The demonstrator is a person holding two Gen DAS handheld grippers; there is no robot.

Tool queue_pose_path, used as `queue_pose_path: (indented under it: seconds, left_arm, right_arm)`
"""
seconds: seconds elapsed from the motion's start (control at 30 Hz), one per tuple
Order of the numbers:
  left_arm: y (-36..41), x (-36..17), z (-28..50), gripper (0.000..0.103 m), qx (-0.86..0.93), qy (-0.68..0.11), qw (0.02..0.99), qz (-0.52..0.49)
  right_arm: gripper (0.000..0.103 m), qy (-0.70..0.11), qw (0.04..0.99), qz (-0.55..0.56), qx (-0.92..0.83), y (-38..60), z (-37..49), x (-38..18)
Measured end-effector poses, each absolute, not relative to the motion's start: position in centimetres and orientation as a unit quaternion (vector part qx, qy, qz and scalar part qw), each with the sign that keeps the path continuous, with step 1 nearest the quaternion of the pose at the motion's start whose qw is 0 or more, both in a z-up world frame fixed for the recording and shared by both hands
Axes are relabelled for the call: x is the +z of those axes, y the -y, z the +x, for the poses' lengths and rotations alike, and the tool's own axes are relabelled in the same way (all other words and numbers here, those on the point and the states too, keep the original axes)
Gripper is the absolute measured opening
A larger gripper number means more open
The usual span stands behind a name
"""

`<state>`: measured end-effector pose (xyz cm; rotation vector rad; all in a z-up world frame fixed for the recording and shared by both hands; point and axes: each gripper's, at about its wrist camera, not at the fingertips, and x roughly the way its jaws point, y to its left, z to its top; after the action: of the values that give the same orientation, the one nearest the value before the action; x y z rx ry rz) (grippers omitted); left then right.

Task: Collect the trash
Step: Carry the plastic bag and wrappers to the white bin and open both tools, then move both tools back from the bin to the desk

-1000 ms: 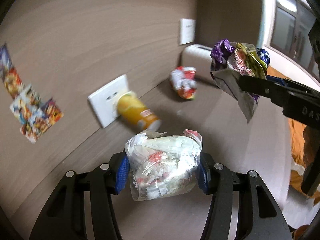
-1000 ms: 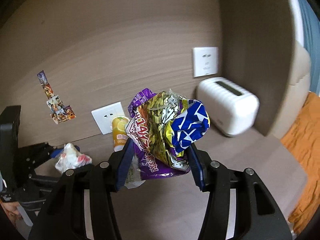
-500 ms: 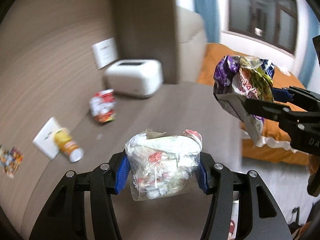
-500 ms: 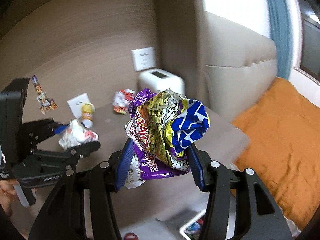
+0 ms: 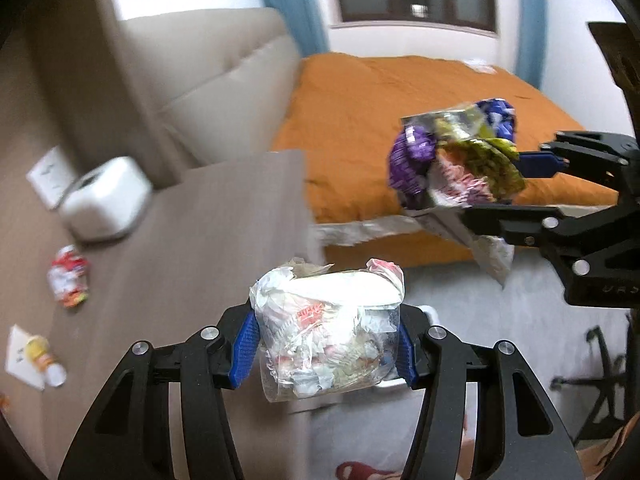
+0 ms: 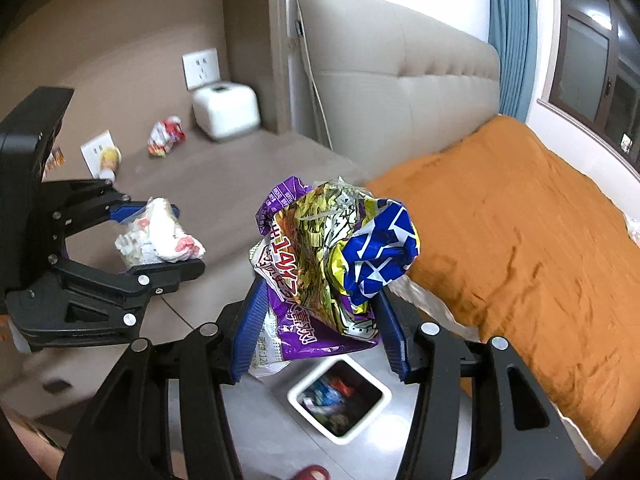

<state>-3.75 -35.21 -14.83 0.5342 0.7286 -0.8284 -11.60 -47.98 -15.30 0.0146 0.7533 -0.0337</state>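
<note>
My left gripper [image 5: 326, 346] is shut on a clear plastic bag of crumpled white and red wrappers [image 5: 326, 332], held over the table's edge; it also shows in the right wrist view [image 6: 158, 236]. My right gripper [image 6: 320, 320] is shut on a crumpled purple, yellow and blue snack bag [image 6: 336, 264], also seen in the left wrist view [image 5: 452, 160]. A white square bin [image 6: 340, 398] holding trash stands on the grey floor right below the right gripper. A red wrapper [image 6: 166, 136] and a small yellow bottle [image 6: 109, 160] lie on the brown table [image 6: 224, 176].
A white toaster-like box [image 6: 226, 110] sits at the table's back corner by a wall socket [image 6: 201, 68]. An orange-covered bed [image 6: 500, 216] with a beige headboard [image 6: 400, 72] stands right of the bin. Chair legs [image 5: 596, 364] show on the floor.
Both grippers have swung right, away from the wall and table toward the bed and floor, still holding their trash. The bin has come fully into the right wrist view.
</note>
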Motion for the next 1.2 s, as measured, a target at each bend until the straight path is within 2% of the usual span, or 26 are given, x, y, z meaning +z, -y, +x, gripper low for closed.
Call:
queue_pose_path:
  seconds: [0.43, 0.6, 0.87, 0.9, 0.93, 0.97, 1.0, 1.07, 1.2]
  left_arm:
    - [42.6, -28.5, -6.4, 0.054, -0.457, -0.4, 0.734, 0.304]
    - [44.6, -35.3, -5.7, 0.054, -0.462, -0.418, 0.714, 0.321]
    - [47.5, -49.7, -3.2, 0.055, -0.461, -0.46, 0.686, 0.324]
    - [47.9, -51.1, -3.1, 0.063, -0.463, -0.465, 0.683, 0.322]
    - [48.3, -53.6, -2.7, 0.09, -0.469, -0.478, 0.67, 0.32]
    - [48.5, -55.0, -2.4, 0.099, -0.466, -0.482, 0.667, 0.326]
    - [48.7, -56.3, -2.8, 0.098, -0.46, -0.478, 0.669, 0.336]
    - [49.1, -59.8, -3.0, 0.098, -0.454, -0.479, 0.656, 0.365]
    - [49.4, -62.0, -3.2, 0.098, -0.454, -0.47, 0.65, 0.388]
  right_arm:
    - [0.054, -0.462, 0.886, -0.034, -0.004, 53.4, -12.6, -26.9]
    - [0.054, -0.503, 0.863, -0.048, 0.027, 54.8, -11.3, -34.5]
    - [0.054, -0.551, 0.826, -0.089, 0.083, 56.0, -8.4, -49.7]
    - [0.06, -0.553, 0.823, -0.093, 0.089, 56.1, -8.1, -51.3]
    - [0.065, -0.558, 0.818, -0.098, 0.104, 56.4, -7.7, -53.7]
    - [0.091, -0.565, 0.811, -0.103, 0.111, 56.4, -7.5, -55.2]
    - [0.098, -0.568, 0.808, -0.114, 0.112, 56.4, -7.4, -56.6]
    - [0.098, -0.58, 0.795, -0.128, 0.124, 56.6, -7.1, -59.8]
    - [0.098, -0.592, 0.782, -0.146, 0.129, 56.8, -7.1, -62.6]
